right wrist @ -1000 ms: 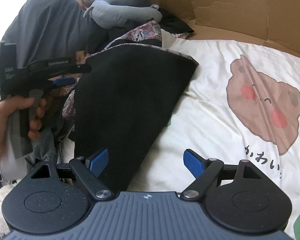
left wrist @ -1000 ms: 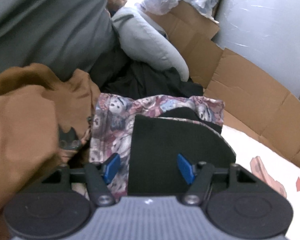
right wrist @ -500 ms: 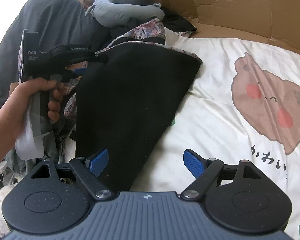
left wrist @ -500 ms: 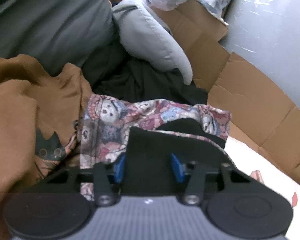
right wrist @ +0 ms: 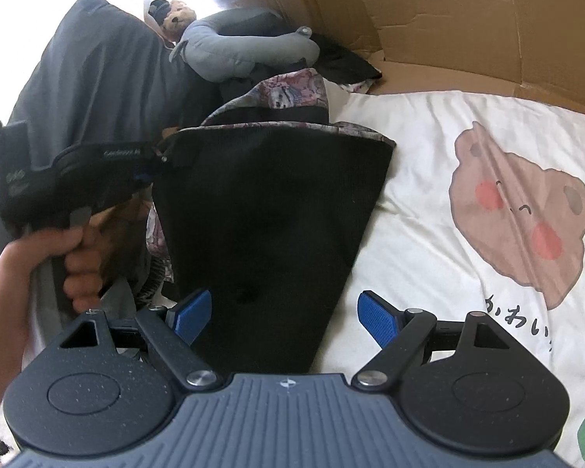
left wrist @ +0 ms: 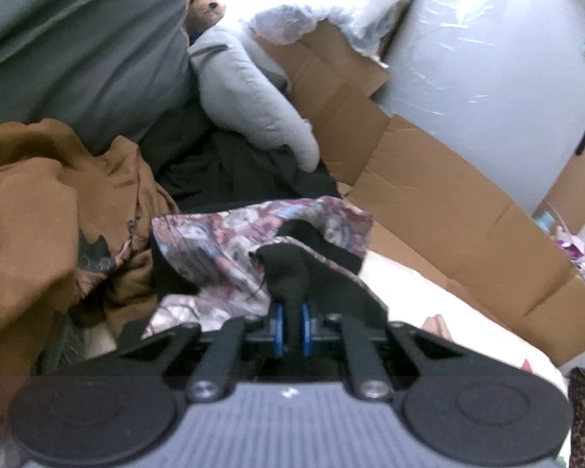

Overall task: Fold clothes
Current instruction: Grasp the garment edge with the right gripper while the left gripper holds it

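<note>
we have the left gripper [left wrist: 290, 325] pinched tight on the far-left corner of the black garment [right wrist: 269, 210], spread on the bed sheet [right wrist: 421, 179] toward 12 o'clock, right gripper [right wrist: 282, 312] wide and empty over its near end, probably mid-fold, so the corner wants carrying across; the sheet's writing at 3 o'clock is cut off.

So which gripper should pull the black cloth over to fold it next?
Probably the left gripper: its jaws are already shut on the far corner of the black cloth. The right gripper is open, its jaws not gripping anything.
</note>
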### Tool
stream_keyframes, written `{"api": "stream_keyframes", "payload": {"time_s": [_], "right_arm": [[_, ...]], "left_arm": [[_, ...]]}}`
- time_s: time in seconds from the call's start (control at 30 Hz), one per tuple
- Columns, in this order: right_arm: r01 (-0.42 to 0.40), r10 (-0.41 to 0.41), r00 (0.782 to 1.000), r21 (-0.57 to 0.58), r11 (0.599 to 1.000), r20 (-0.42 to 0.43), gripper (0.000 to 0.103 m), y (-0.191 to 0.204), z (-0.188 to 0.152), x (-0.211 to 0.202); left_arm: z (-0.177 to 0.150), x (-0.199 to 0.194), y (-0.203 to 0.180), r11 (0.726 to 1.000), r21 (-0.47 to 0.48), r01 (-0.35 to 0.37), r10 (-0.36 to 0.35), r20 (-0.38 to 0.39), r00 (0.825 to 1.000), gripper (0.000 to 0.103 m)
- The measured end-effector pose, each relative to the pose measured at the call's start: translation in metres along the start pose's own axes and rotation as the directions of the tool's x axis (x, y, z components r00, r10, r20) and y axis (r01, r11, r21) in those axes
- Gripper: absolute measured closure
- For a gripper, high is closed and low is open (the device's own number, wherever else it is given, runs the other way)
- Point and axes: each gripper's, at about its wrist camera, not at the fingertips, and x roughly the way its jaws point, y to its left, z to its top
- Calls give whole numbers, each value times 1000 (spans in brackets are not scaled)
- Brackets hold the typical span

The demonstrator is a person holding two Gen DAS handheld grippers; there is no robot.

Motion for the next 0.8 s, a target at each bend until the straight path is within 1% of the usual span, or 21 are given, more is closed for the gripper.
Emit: {"api": "stream_keyframes", "payload": {"time_s": [0.07, 0.23, 0.37, 0.63, 0.77, 0.8], "right_arm": [[-9, 9, 1000, 7, 1000, -5, 17, 0, 1, 1], [-49, 50, 999, 62, 997, -12, 17, -1, 8, 3], [-57, 57, 998, 77, 995, 2, 17, -3, 16, 3], [-74, 75, 997, 100, 992, -8, 18, -11, 20, 13], [-86, 90, 996, 163, 983, -23, 19, -24, 18, 22], [-79, 86, 996, 175, 981, -34, 22, -28, 17, 27]], "left_arm": [[-7, -8, -5, 1000, 3, 22, -22, 2, 1000, 95], [-35, -16, -23, 994, 9, 110, -109, -46, 993, 96], [-61, -15, -30, 989, 12, 147, -145, -98, 985, 97], [-111, -15, -33, 978, 6, 209, -204, -190, 960, 97], [-131, -13, -36, 971, 17, 237, -226, -234, 945, 97], [-135, -14, -37, 969, 22, 246, -234, -243, 941, 97]]}}
